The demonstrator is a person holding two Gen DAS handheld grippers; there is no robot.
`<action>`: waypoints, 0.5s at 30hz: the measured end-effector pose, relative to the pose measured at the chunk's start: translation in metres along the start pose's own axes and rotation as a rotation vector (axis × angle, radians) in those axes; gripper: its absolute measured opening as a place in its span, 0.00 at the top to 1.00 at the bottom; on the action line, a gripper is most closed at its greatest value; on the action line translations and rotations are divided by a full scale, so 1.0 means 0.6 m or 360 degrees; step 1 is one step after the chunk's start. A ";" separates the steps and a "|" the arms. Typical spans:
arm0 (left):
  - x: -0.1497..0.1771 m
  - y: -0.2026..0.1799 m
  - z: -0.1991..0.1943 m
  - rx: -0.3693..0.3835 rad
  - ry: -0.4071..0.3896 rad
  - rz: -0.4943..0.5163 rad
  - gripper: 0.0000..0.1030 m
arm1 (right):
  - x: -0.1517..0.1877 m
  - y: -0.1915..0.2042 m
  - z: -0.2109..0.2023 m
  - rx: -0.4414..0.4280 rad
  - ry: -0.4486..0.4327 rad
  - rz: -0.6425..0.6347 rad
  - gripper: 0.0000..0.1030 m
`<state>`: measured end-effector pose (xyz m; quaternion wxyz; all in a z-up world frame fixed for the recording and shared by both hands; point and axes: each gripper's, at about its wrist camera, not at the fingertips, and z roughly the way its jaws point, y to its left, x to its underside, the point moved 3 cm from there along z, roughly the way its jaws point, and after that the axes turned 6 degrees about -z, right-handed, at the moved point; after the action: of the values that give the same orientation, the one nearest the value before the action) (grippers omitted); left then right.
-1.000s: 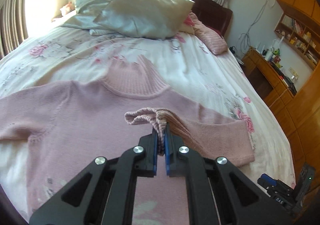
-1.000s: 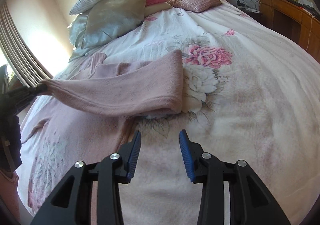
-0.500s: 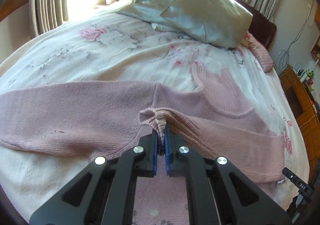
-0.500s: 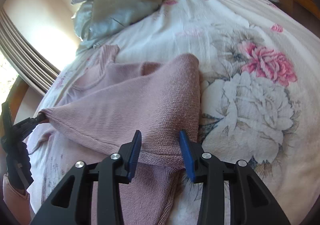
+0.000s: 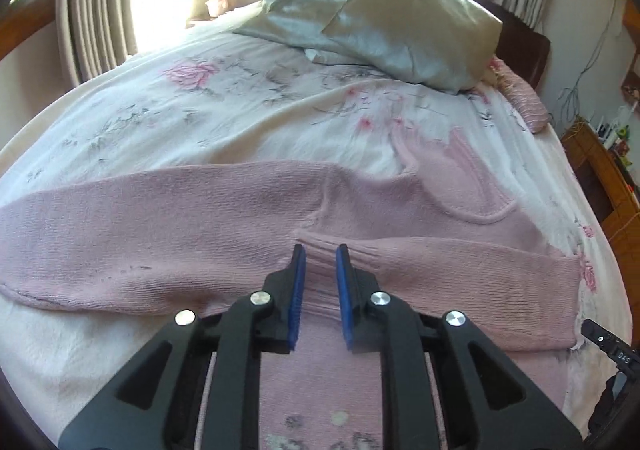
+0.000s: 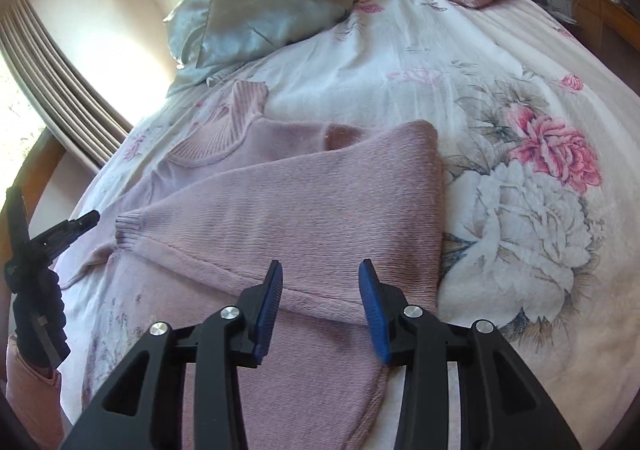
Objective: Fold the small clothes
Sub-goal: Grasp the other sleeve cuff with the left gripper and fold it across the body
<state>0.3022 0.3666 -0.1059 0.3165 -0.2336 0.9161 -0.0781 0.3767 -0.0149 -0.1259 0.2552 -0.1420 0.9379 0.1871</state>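
Observation:
A pink knit sweater (image 5: 168,234) lies flat on the floral bedspread (image 5: 248,106), collar (image 5: 452,174) toward the pillows. One sleeve is folded across the chest, and its ribbed cuff (image 5: 320,250) lies between the blue pads of my left gripper (image 5: 320,250), which stands open just over it. The other sleeve stretches out to the left. In the right wrist view the folded sleeve (image 6: 304,206) crosses the body, cuff (image 6: 128,230) at the left. My right gripper (image 6: 320,270) hovers open above the sleeve's lower seam, holding nothing. The left gripper (image 6: 80,222) shows at the left edge.
Silver and white pillows (image 5: 384,18) are piled at the headboard, with a pink bolster (image 5: 524,102) beside them. Curtains (image 5: 96,2) hang on the window side. A wooden cabinet (image 5: 600,170) stands along the bed's right edge. A person's pink sleeve (image 6: 28,394) is at the left.
My left gripper has opened and let go of the cuff, which now lies flat on the sweater's chest. My right gripper has moved in closer over the folded sleeve.

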 end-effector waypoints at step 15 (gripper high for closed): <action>0.049 0.051 0.094 0.0003 0.0246 -0.0075 0.87 | 0.027 0.003 0.076 0.0032 0.0162 0.0064 0.58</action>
<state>0.3052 0.3800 -0.1754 0.2433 -0.2479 0.9319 -0.1043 0.3819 0.0032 -0.1705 0.2047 -0.1299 0.9542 0.1754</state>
